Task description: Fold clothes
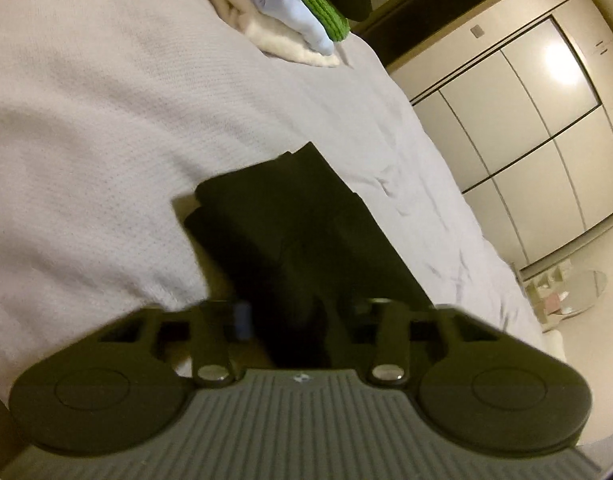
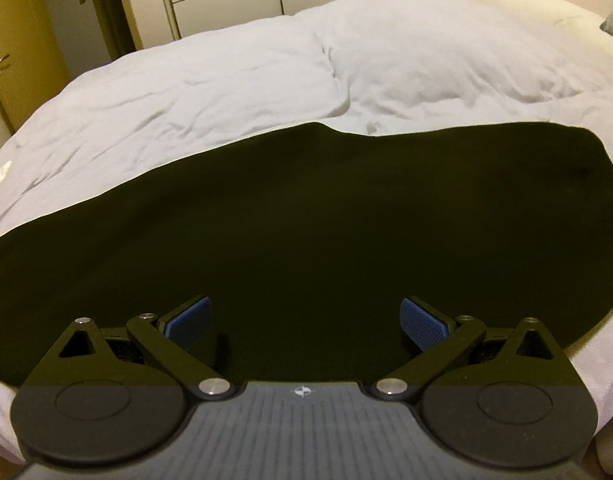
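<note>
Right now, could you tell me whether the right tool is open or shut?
Open: the right tool has its blue pads spread wide apart above the black garment, gripping nothing.

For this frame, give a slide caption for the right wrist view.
Open right gripper poised over a black garment spread on the white bed.

Black garment: plain dark fabric, spread flat and smooth across the near side of the bed, long axis running left to right. In the left wrist view it shows folded layers with a squared corner. Folded stack lies well apart: cream, pale blue, green knit, black.
</note>
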A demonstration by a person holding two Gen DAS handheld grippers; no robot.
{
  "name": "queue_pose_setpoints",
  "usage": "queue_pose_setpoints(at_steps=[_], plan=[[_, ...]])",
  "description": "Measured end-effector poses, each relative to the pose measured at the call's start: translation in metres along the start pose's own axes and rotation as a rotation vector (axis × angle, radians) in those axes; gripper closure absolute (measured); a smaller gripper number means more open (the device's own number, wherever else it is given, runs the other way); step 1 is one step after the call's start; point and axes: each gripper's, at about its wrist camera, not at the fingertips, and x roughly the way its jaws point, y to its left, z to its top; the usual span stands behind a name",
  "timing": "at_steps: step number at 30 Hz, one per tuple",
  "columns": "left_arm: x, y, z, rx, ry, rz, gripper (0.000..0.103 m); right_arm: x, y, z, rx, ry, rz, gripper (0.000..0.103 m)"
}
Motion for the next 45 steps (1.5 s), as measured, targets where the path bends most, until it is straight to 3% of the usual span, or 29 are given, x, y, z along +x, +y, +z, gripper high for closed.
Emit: queue_pose_setpoints(at_steps=[2,4,8,10,12,13,15,16,19,22,26,29,32,38,40,43,44,45], plan=[[-0.003,-0.018,-0.002,0.095,-0.011,0.022,0.095,0.003,-0.006,0.001,0.01,0.001,0.0,0.0],[-0.012,-0.059,-0.009,0.298,-0.042,0.014,0.095,0.004,-0.012,0.002,0.015,-0.002,-0.004,0.0],[-0.02,-0.154,-0.052,0.654,-0.049,-0.106,0.094,0.003,-0.028,0.002,0.038,-0.013,-0.026,0.0],[-0.013,-0.191,-0.089,0.775,-0.002,-0.187,0.092,0.001,-0.037,0.001,0.055,-0.022,-0.035,0.0],[0.003,-0.215,-0.13,0.863,0.092,-0.251,0.081,-0.003,-0.045,0.0,0.077,-0.032,-0.045,0.0],[0.014,-0.222,-0.15,0.904,0.159,-0.256,0.072,-0.005,-0.049,-0.001,0.093,-0.039,-0.048,0.0],[0.034,-0.232,-0.187,0.981,0.283,-0.252,0.073,-0.011,-0.056,-0.003,0.126,-0.046,-0.041,0.0],[0.035,-0.23,-0.193,1.001,0.307,-0.243,0.072,-0.013,-0.059,-0.004,0.142,-0.049,-0.034,0.0],[0.021,-0.224,-0.187,1.028,0.317,-0.244,0.074,-0.022,-0.067,-0.006,0.199,-0.063,0.011,0.0],[0.013,-0.216,-0.153,1.01,0.294,-0.223,0.074,-0.029,-0.072,-0.007,0.286,-0.084,0.127,0.001],[0.024,-0.197,-0.108,0.94,0.256,-0.077,0.074,-0.011,-0.046,-0.005,0.33,-0.02,0.359,0.026],[0.033,-0.185,-0.091,0.854,0.289,-0.056,0.074,0.004,-0.024,-0.003,0.357,0.034,0.537,0.035],[0.038,-0.183,-0.084,0.822,0.312,-0.074,0.074,0.027,0.0,-0.003,0.344,0.098,0.578,0.036],[0.046,-0.181,-0.083,0.83,0.334,-0.073,0.072,0.057,0.024,0.011,0.352,0.115,0.635,0.037],[0.048,-0.183,-0.083,0.828,0.34,-0.075,0.071,0.061,0.033,0.011,0.339,0.123,0.654,0.043],[0.052,-0.19,-0.085,0.836,0.339,-0.074,0.071,0.062,0.052,0.007,0.266,0.131,0.678,0.077],[0.052,-0.193,-0.086,0.843,0.338,-0.081,0.071,0.06,0.057,0.006,0.231,0.124,0.674,0.096],[0.05,-0.197,-0.087,0.851,0.336,-0.095,0.071,0.055,0.06,0.005,0.193,0.097,0.655,0.097]])
